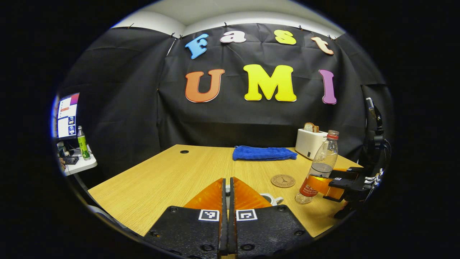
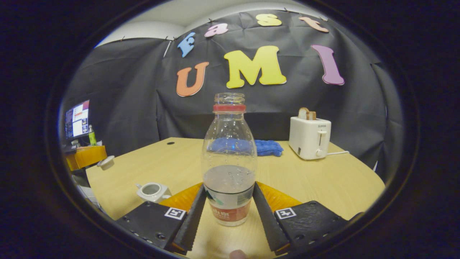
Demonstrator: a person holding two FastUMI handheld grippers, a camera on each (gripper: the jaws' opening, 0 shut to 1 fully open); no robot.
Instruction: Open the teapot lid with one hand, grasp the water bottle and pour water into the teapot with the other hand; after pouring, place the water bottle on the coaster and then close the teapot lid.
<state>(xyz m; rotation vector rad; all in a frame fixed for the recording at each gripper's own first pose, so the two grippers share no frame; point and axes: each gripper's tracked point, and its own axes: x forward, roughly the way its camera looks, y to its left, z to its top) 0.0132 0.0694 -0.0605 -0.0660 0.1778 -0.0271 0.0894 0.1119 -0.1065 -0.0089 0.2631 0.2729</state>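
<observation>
Your right gripper [image 2: 229, 212] has its fingers clamped on the bottle [image 2: 229, 169]; your left gripper [image 1: 226, 201] pinches the lid [image 2: 106, 162], fingers nearly together. The open teapot [image 2: 152, 191] sits at the counter's [image 2: 323, 180] near edge. The toaster [image 2: 309, 137] reads "SUPOR".

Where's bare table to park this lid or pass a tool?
Widest bare patch for the lid: the table's left half, between the cable hole and the near edge, left of the blue cloth. Narrower strip between cloth and coaster. Crowded: near right, where teapot, coaster and the water bottle in the right tool cluster; toaster fills the far right corner.
</observation>
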